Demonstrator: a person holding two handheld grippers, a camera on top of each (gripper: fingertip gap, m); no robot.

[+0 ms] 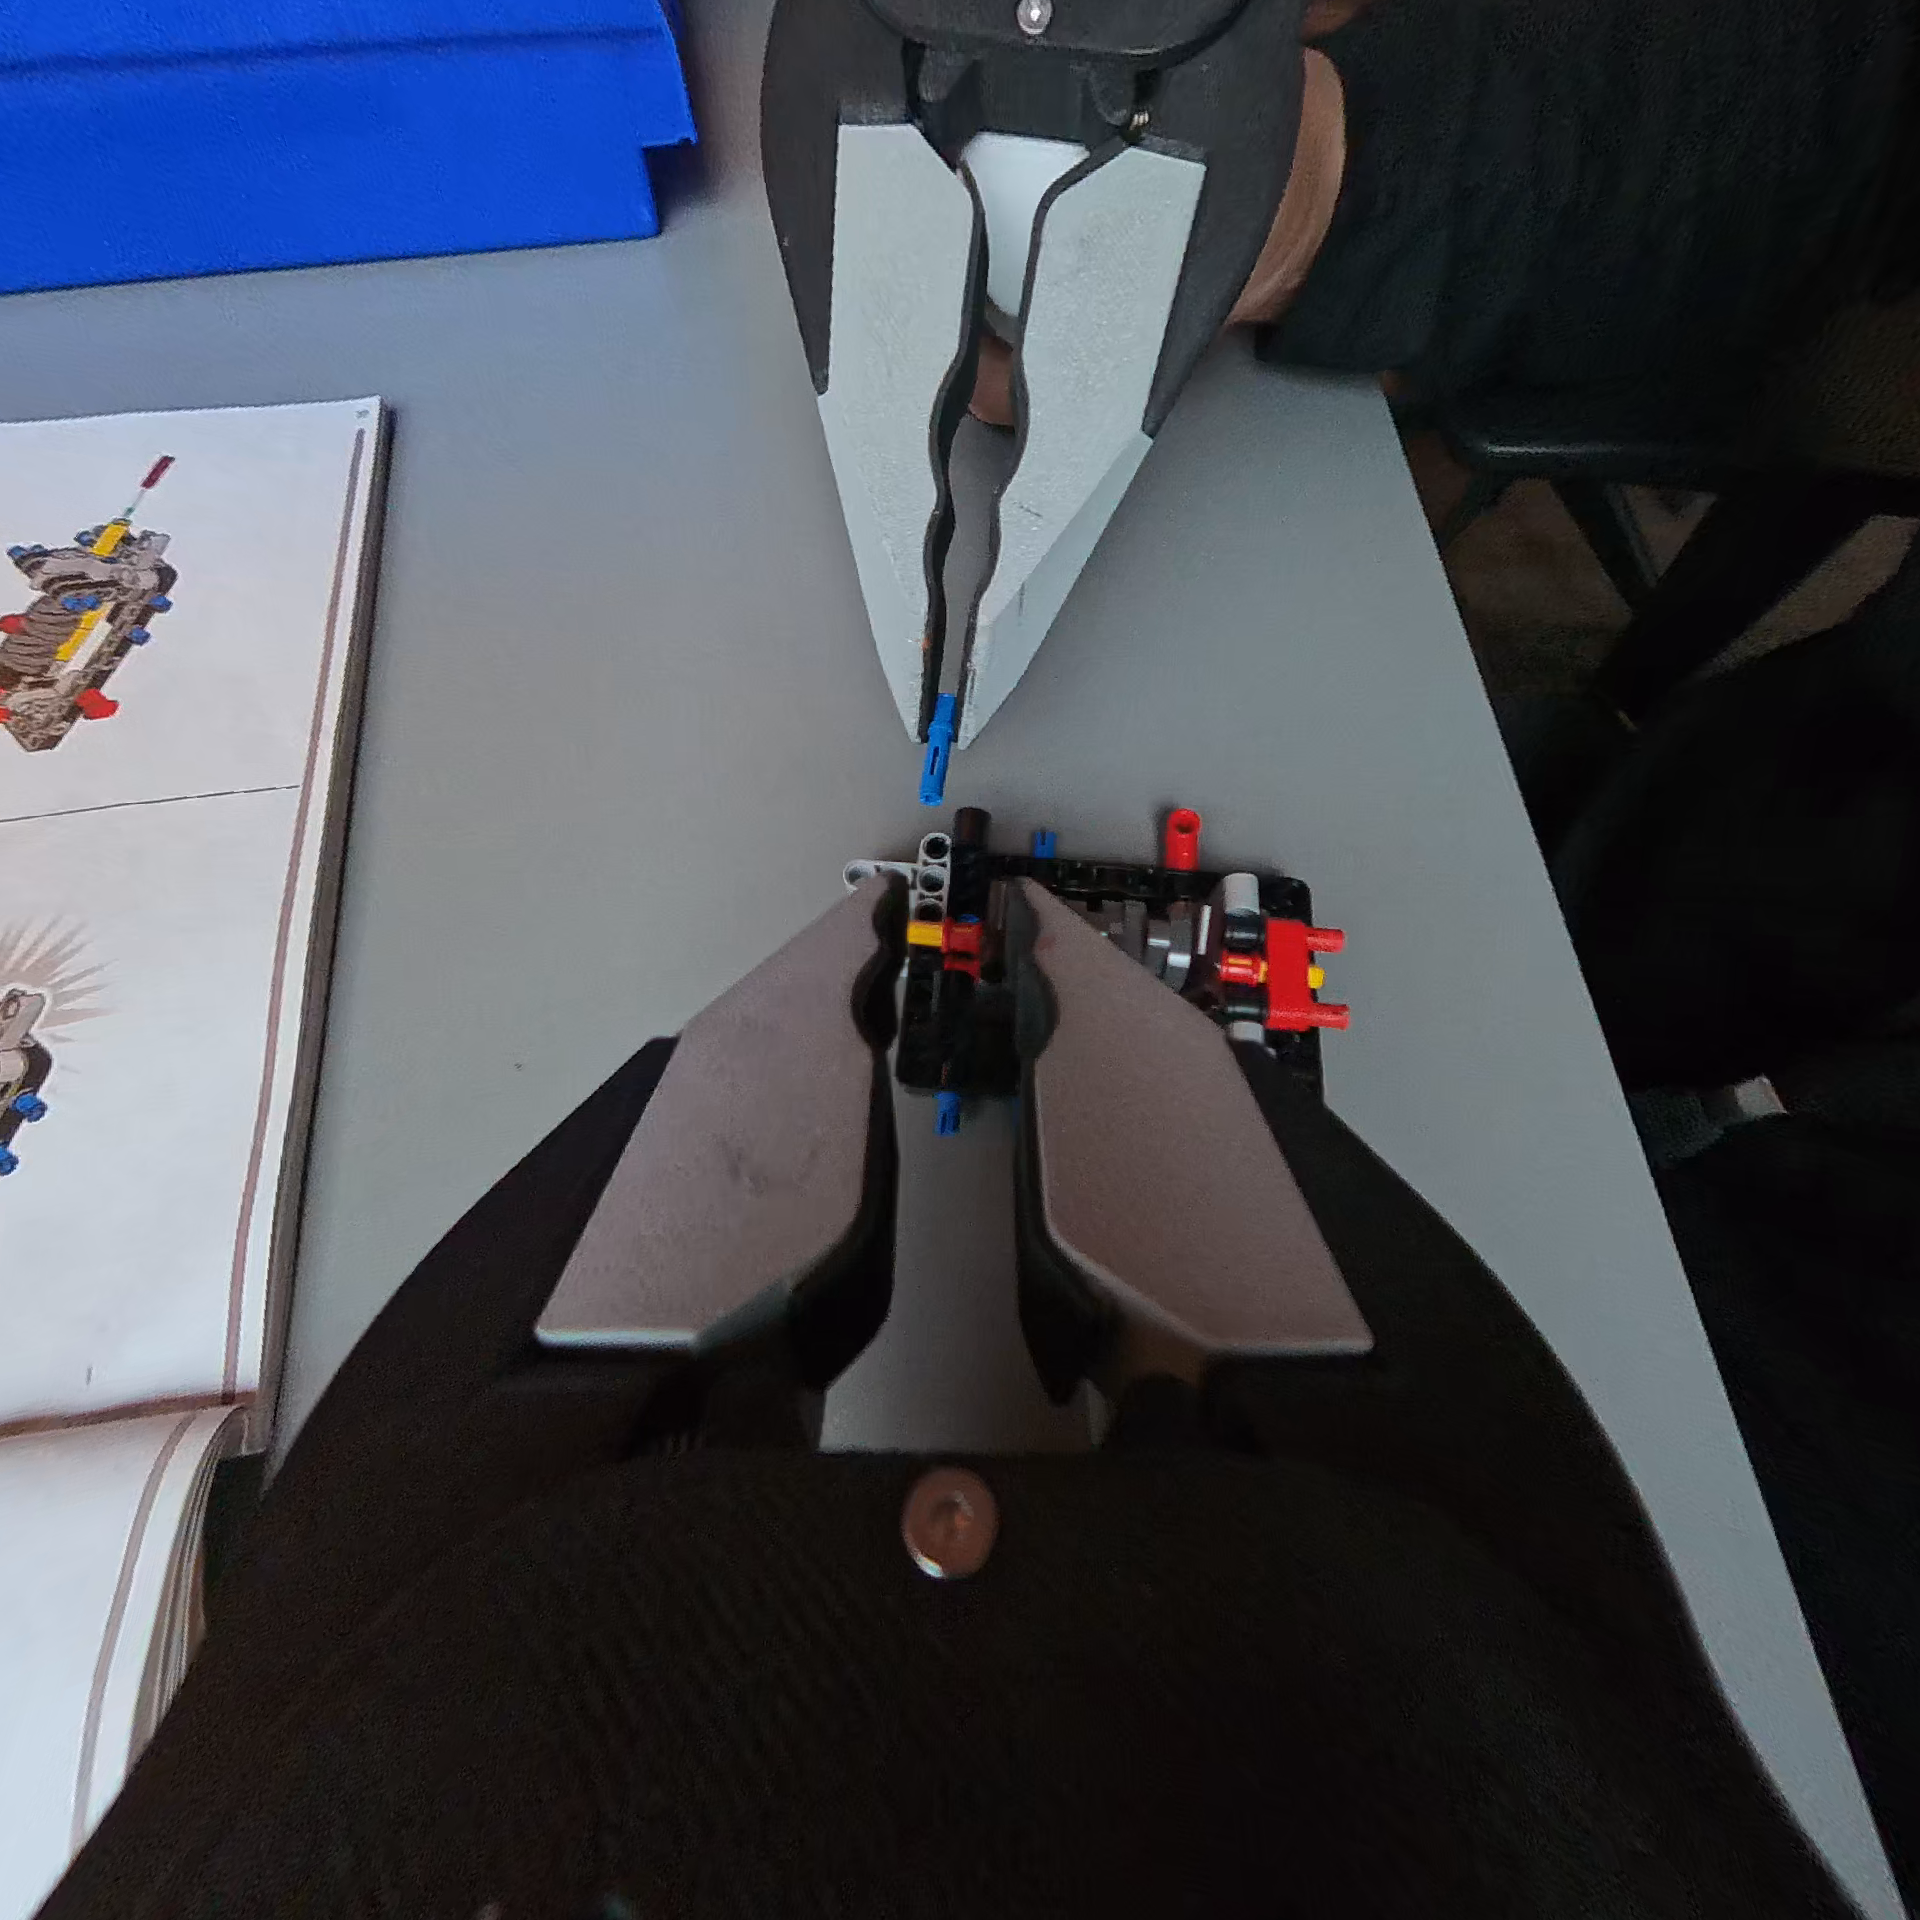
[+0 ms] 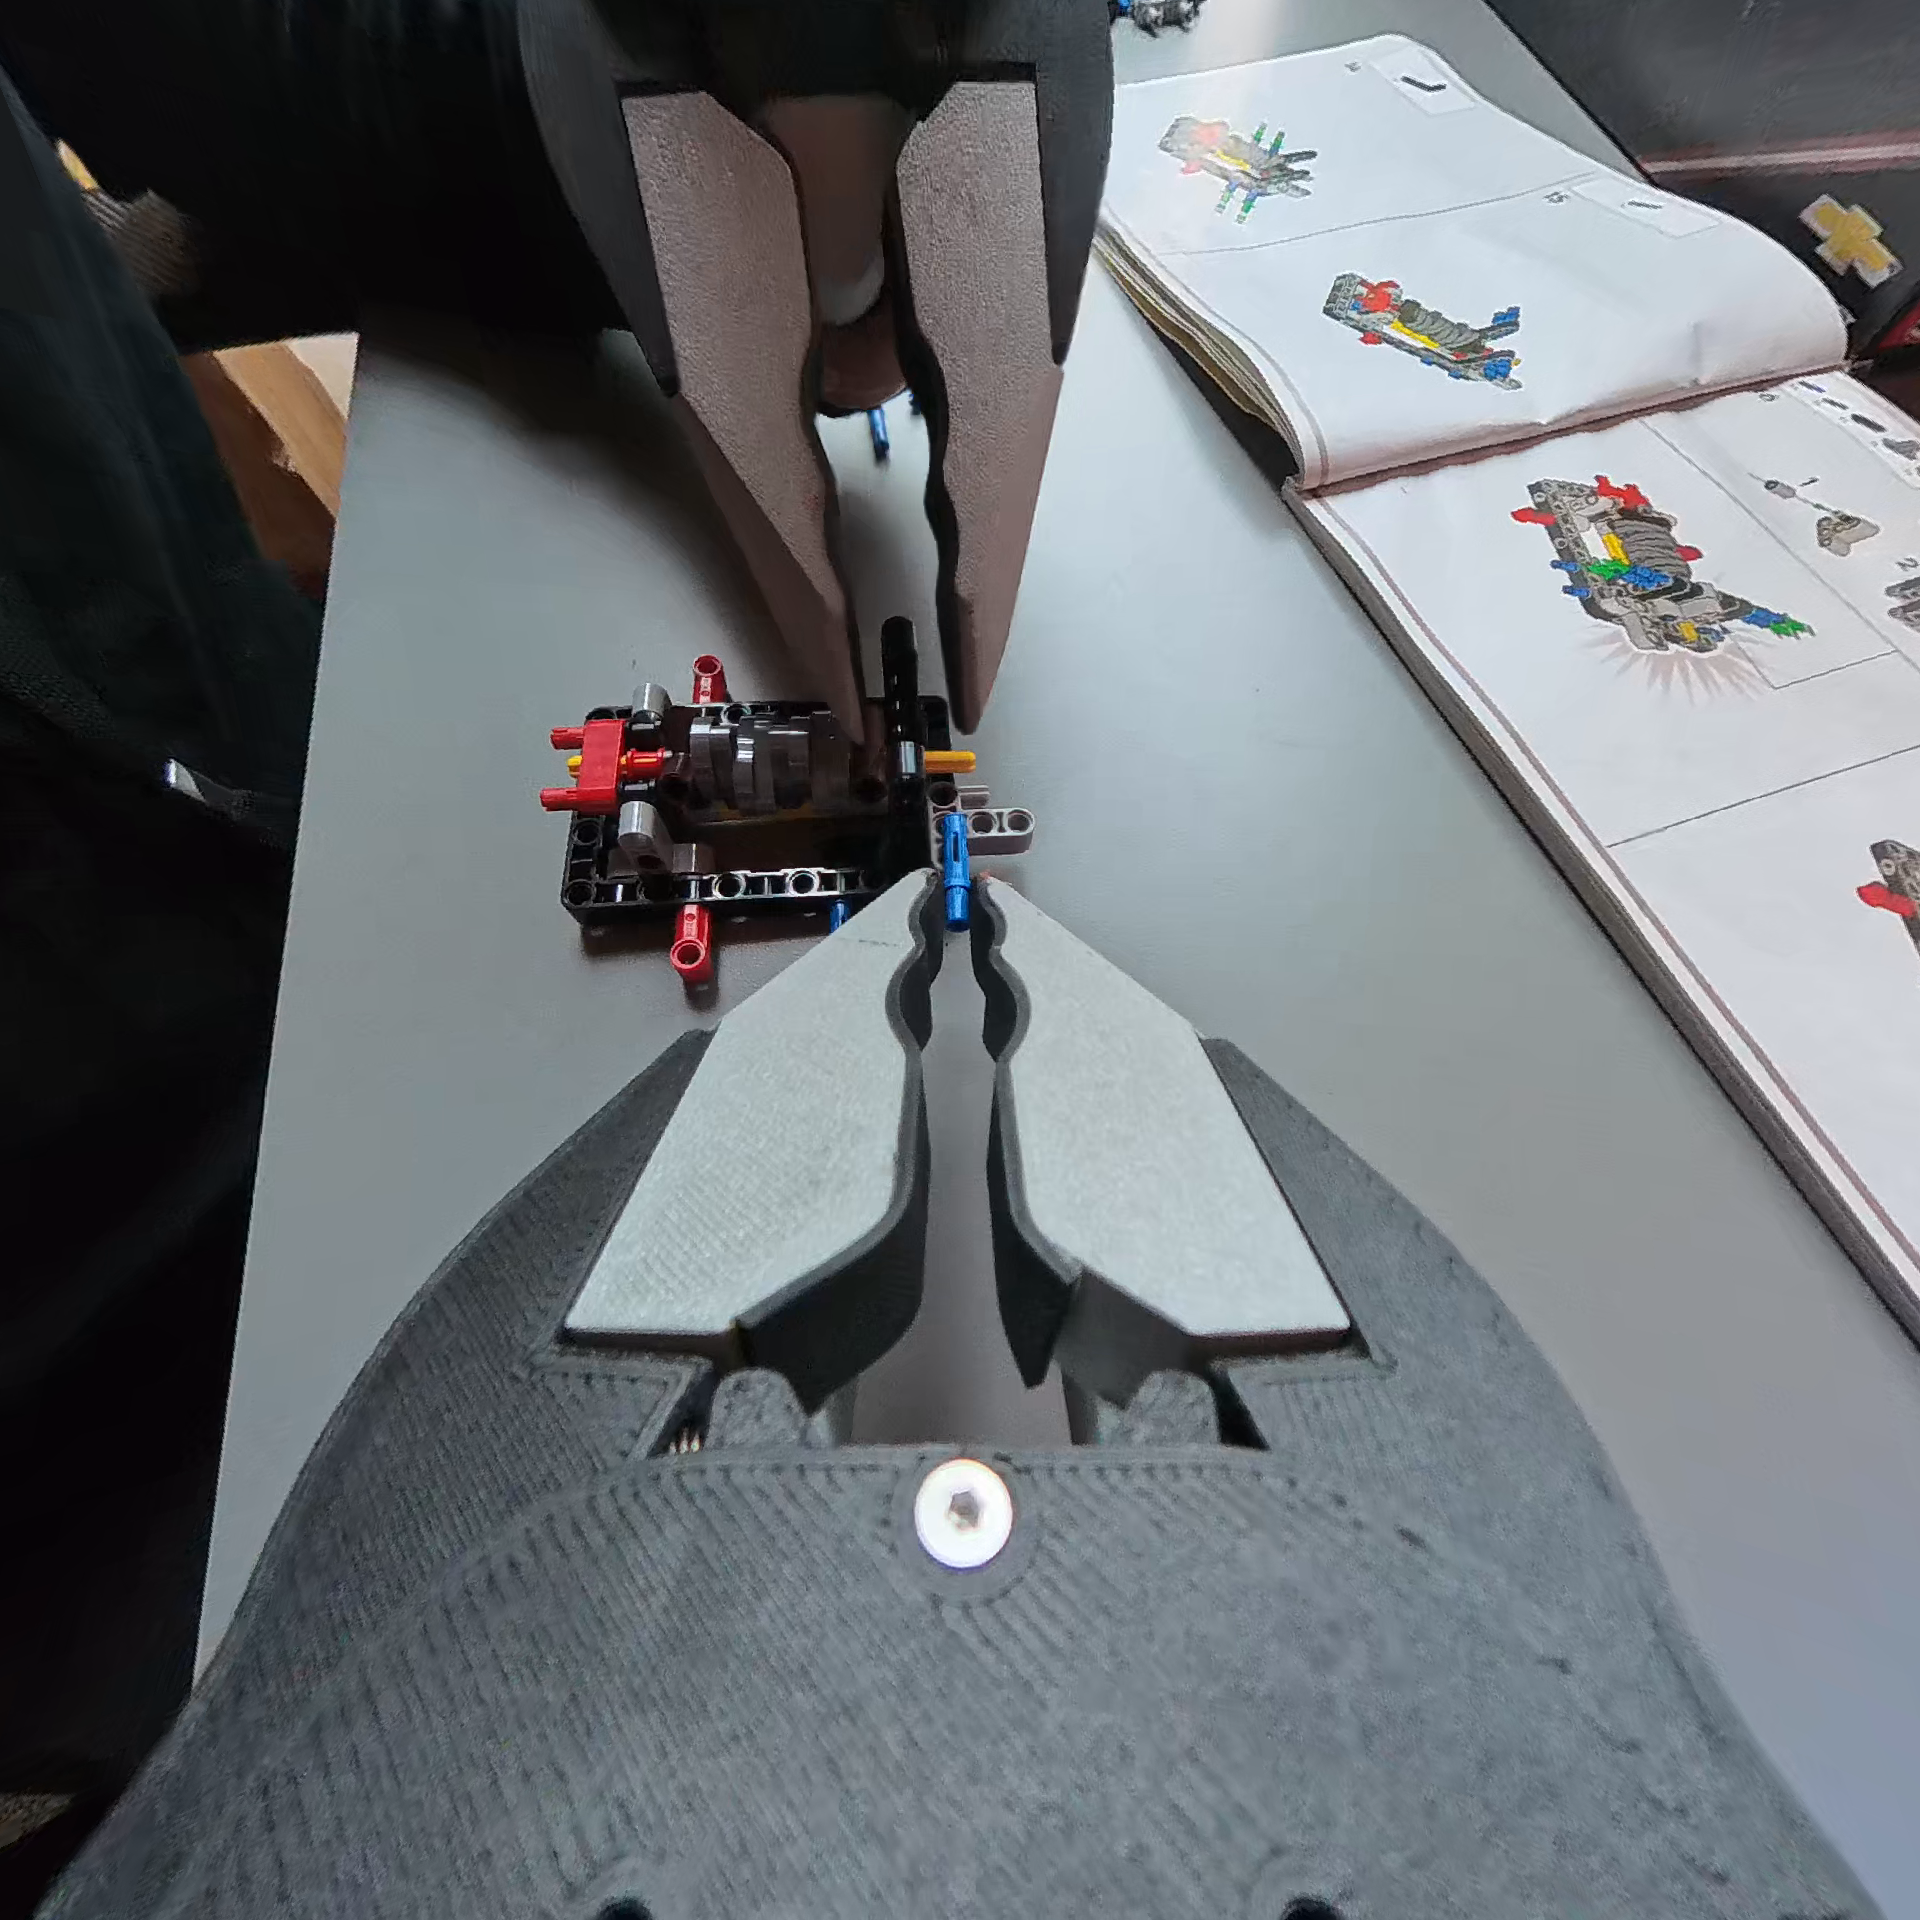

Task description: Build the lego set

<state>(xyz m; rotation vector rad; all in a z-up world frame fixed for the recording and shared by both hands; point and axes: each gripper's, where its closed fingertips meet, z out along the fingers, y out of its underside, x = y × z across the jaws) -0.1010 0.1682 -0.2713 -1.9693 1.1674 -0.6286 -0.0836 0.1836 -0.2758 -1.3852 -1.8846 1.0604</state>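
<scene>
A small lego assembly (image 1: 1132,881) with a black frame, grey gears and red pins lies on the grey table; it also shows in the right wrist view (image 2: 727,885). My left gripper (image 1: 954,906) is shut on the assembly's black upright beam at its left end, and it shows from the front in the right wrist view (image 2: 912,722). My right gripper (image 2: 956,885) is shut on a blue pin (image 2: 956,883). It holds the pin tip-first just short of a light grey holed beam (image 2: 992,824) at that same end. In the left wrist view the right gripper (image 1: 940,740) and the blue pin (image 1: 935,750) come in from above.
An open instruction booklet (image 1: 156,831) lies left of the assembly and shows on the right in the right wrist view (image 2: 1558,312). A blue bin (image 1: 312,135) sits at the far left. The table edge (image 1: 1455,623) runs close past the assembly, with a person's dark clothing (image 2: 125,623) beyond it. Less than 4 cm separates the two grippers' tips.
</scene>
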